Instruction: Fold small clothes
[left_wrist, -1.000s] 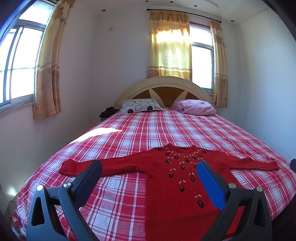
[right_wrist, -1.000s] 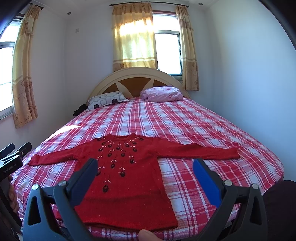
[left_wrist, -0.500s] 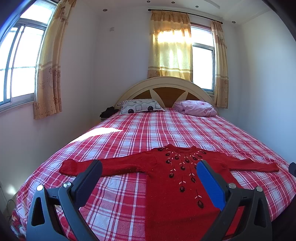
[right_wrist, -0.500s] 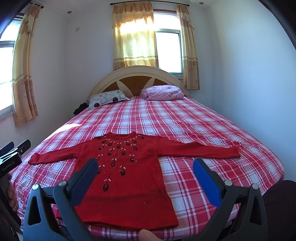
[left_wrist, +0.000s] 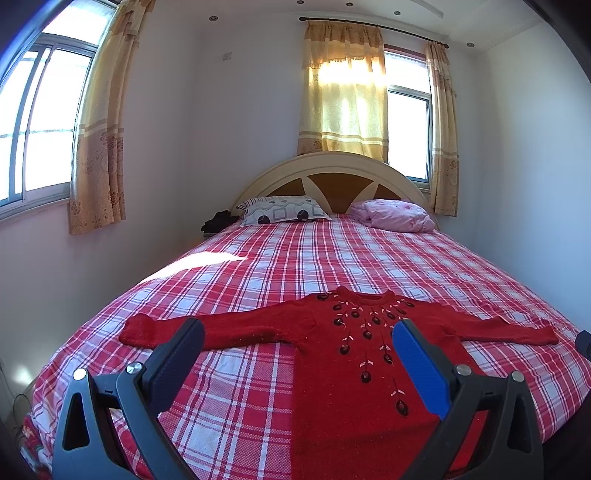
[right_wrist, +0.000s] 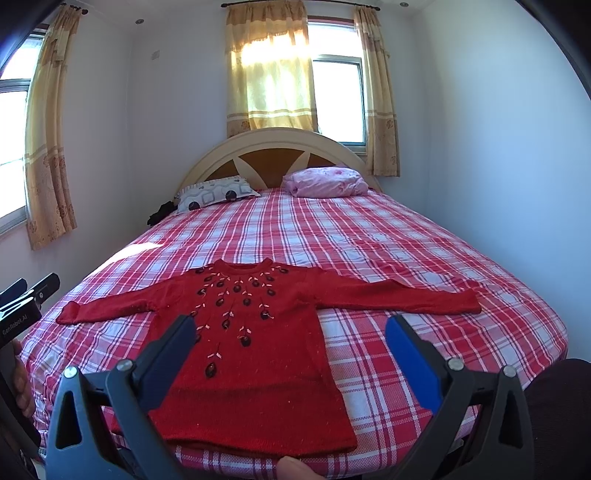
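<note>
Red sweater (right_wrist: 251, 347) lies flat on the bed (right_wrist: 369, 236), sleeves at 9 and 3 o'clock, unfolded. Left gripper (left_wrist: 295, 354) and right gripper (right_wrist: 291, 347) hover released; next, judged: grasp a sleeve cuff.

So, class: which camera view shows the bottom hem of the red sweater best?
The right wrist view: the red sweater lies whole there, its hem plain along the near bed edge. In the left wrist view, the sweater runs down behind the open left gripper, hem unseen.

Bright backlit windows (left_wrist: 408, 136), sun patch on bed (left_wrist: 207, 264), fisheye-bent edges.
</note>
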